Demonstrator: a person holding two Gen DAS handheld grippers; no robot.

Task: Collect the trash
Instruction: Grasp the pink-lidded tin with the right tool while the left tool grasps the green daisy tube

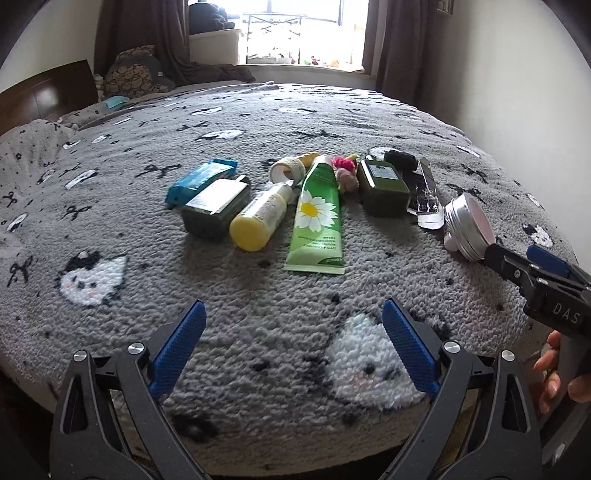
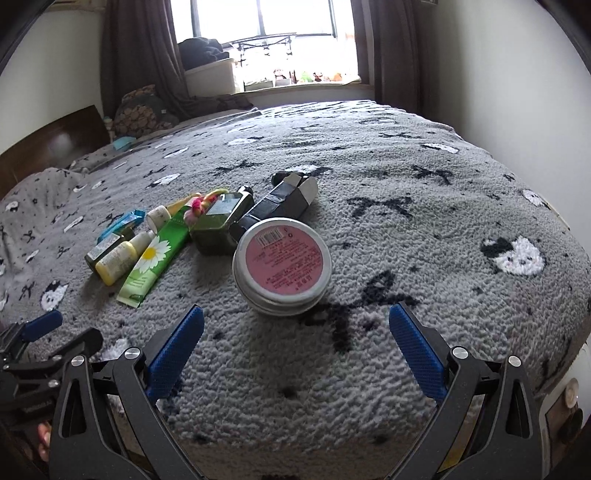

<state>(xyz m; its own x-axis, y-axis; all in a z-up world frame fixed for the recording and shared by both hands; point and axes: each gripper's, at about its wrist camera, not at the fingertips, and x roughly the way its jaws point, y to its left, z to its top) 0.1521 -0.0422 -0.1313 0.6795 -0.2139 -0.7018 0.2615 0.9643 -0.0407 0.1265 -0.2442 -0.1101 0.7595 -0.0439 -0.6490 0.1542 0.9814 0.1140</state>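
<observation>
Several items lie in a row on the grey patterned bed blanket (image 1: 258,302). From left: a teal packet (image 1: 201,179), a dark green bottle (image 1: 216,210), a yellow-capped bottle (image 1: 260,218), a tape roll (image 1: 287,169), a green daisy tube (image 1: 317,218), a pink and yellow hair tie (image 1: 345,170), a second dark green bottle (image 1: 384,188), a black box (image 1: 424,188) and a round metal tin (image 1: 467,225). My left gripper (image 1: 293,347) is open and empty, near the bed's front edge. My right gripper (image 2: 295,349) is open and empty, just short of the tin (image 2: 282,264).
A wooden headboard (image 1: 44,92) and pillows are at the far left. A window with curtains (image 1: 303,29) is behind the bed. A white wall (image 1: 517,92) runs along the right side. The right gripper also shows in the left wrist view (image 1: 517,264).
</observation>
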